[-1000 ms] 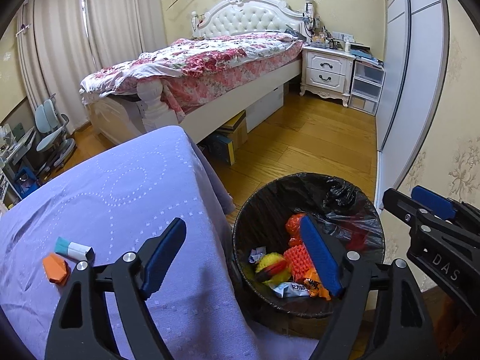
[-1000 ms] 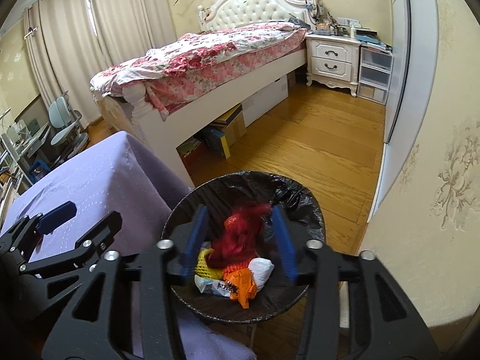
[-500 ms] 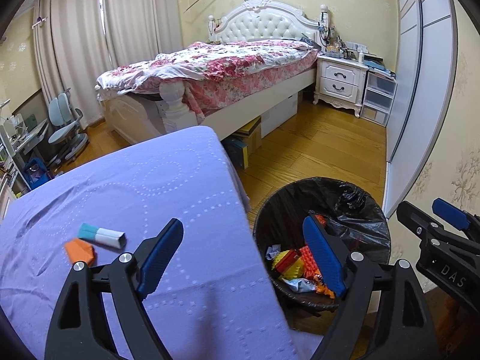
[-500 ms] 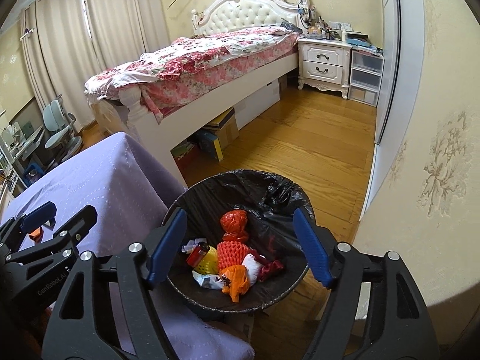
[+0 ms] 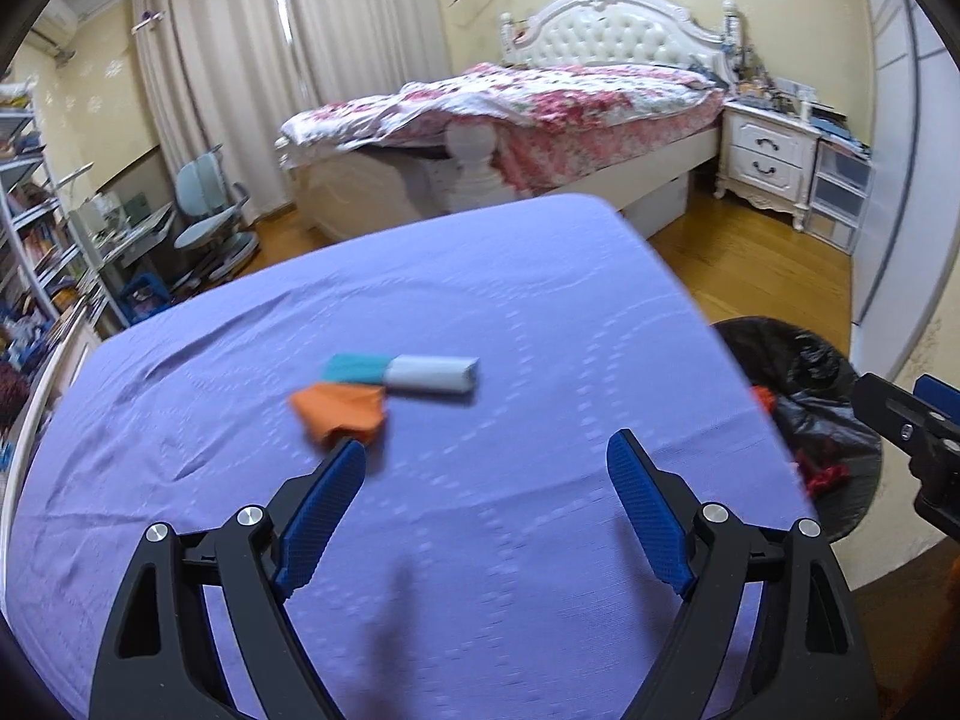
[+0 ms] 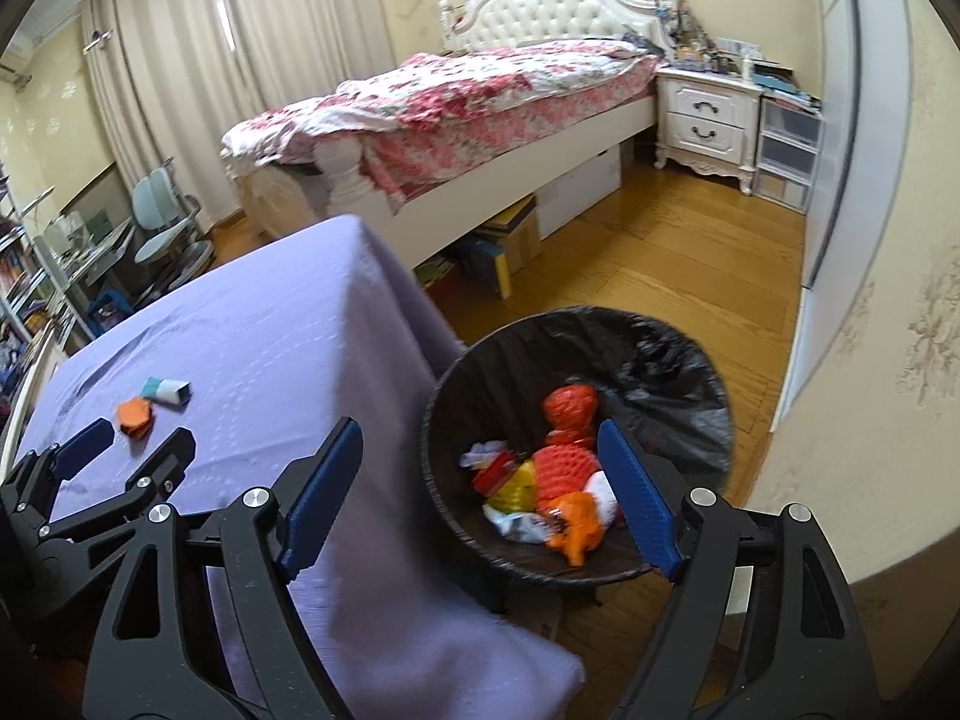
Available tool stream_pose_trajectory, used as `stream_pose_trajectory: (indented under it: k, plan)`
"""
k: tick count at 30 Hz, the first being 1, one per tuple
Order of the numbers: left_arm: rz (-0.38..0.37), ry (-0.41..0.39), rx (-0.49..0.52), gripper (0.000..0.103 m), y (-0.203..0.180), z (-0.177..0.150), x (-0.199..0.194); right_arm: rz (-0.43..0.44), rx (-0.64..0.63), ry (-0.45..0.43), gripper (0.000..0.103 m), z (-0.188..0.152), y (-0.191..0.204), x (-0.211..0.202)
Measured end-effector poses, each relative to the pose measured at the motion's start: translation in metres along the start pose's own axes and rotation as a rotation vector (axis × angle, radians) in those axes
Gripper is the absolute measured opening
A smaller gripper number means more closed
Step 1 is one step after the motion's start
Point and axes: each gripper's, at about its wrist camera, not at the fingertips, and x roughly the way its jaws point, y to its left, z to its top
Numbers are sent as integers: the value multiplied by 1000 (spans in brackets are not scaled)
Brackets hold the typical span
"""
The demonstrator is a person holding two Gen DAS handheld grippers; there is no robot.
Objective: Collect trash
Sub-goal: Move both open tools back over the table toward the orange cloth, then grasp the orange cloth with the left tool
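Your left gripper (image 5: 486,462) is wide open w/ nothing in it, over the purple tablecloth (image 5: 540,300); its left pad sits right at the orange scrap (image 5: 339,408), and the teal-and-white box (image 5: 402,373) touches that scrap on its far side. Close now and you'll likely pinch cloth or knock the box away. Your right gripper (image 6: 480,450), jaws just opened, is empty too, near the bin (image 6: 576,396) beyond the table edge. Drag the cloth and stuff could slide off, missing the bin.
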Motion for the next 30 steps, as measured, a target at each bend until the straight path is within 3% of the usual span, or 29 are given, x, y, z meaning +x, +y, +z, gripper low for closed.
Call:
stream_pose_trajectory:
  k: [6,11,22,26,27,29,30]
  plan:
    - [59,21,-58,82,39,-8,3,42,-80,44,79,-5,50,14]
    - [42,56,-122,82,57,-10,10,38,-108,76,79,-5,78,26]
    - [61,72,-78,82,58,8,33,41,-133,98,79,-4,105,42]
    - [33,100,-103,82,67,12,42,48,-136,105,79,-1,109,46]
    - [24,103,-107,80,68,12,43,49,-137,106,79,-1,109,46]
    - [-1,124,-115,62,71,11,46,53,-142,110,79,0,111,49]
    - [-25,135,-125,60,74,10,47,54,-142,110,79,1,110,49]
